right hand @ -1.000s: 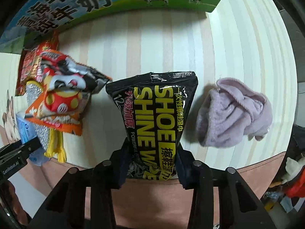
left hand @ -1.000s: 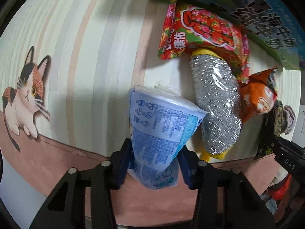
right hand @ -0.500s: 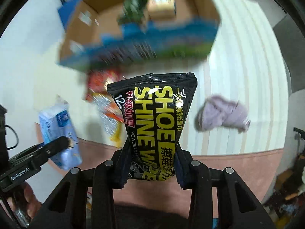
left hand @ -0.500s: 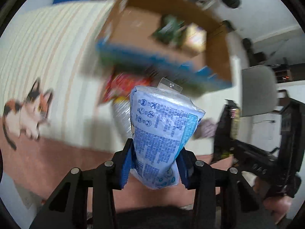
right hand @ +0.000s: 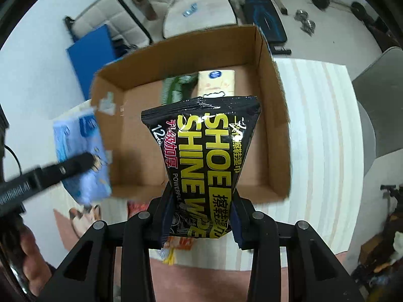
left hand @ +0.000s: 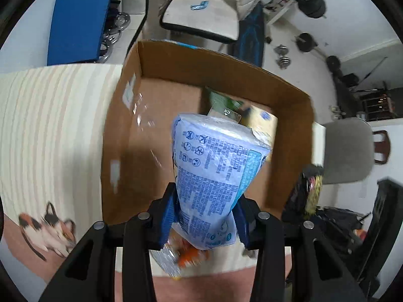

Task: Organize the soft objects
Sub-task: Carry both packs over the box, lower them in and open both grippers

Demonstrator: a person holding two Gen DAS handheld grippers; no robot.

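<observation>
My left gripper [left hand: 205, 216] is shut on a light blue soft pack [left hand: 214, 173] with blue print, held up over the open cardboard box [left hand: 121, 130]. My right gripper [right hand: 201, 216] is shut on a black shoe shine wipes pack [right hand: 204, 156], also above the box [right hand: 277, 130]. In the right wrist view the blue pack [right hand: 80, 156] and the left gripper's finger appear blurred at the box's left side. Inside the box lie a green packet [right hand: 176, 85] and a yellow pack [right hand: 216, 83].
The box stands on a striped tablecloth [left hand: 50, 125] with a cat picture [left hand: 47, 229]. Snack bags [left hand: 186, 254] lie on the cloth below the grippers. A grey chair [left hand: 347, 148] stands to the right; a blue mat [left hand: 78, 20], a bench and weights lie on the floor beyond.
Both grippers have risen from the table with their packs and moved forward over the open box. The snack bags and the purple cloth are left behind below.
</observation>
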